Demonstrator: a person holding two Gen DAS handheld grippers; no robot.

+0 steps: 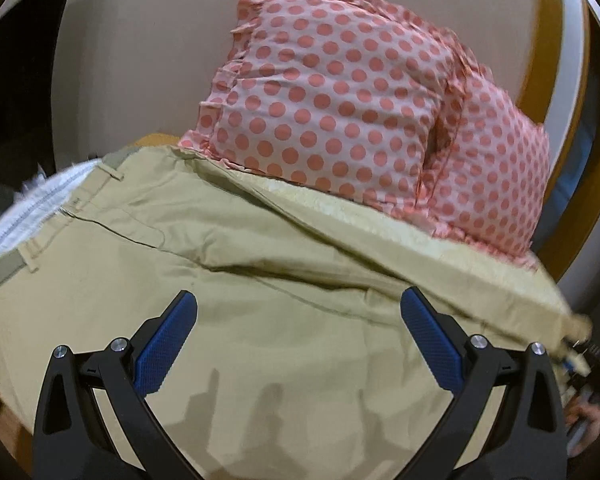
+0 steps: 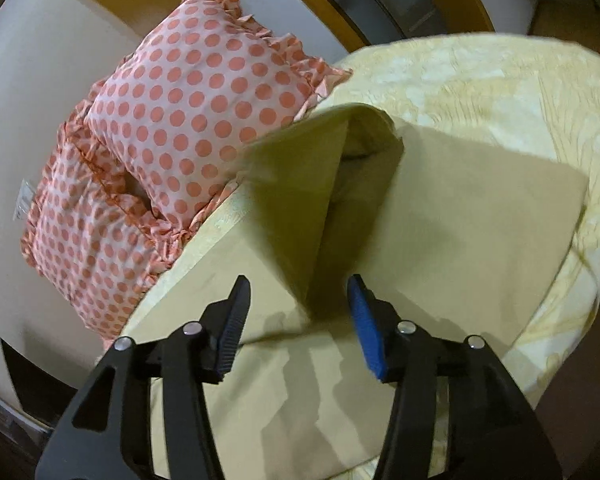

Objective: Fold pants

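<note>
Khaki pants [image 1: 260, 280] lie spread on a bed. In the left wrist view the waistband with belt loops [image 1: 32, 240] is at the left. My left gripper [image 1: 298, 300] hovers open above the seat area, holding nothing. In the right wrist view the pant legs [image 2: 460, 232] lie flat, with one raised fold [image 2: 340, 168] standing up in the middle. My right gripper [image 2: 300, 292] is open just in front of that fold, empty.
Two pink pillows with orange polka dots [image 1: 340, 92] [image 2: 188, 112] lie against a beige wall beyond the pants. A pale yellow patterned bedspread [image 2: 500, 80] covers the bed. A white cloth [image 1: 28, 200] lies beside the waistband. The bed edge [image 2: 580, 280] drops off at right.
</note>
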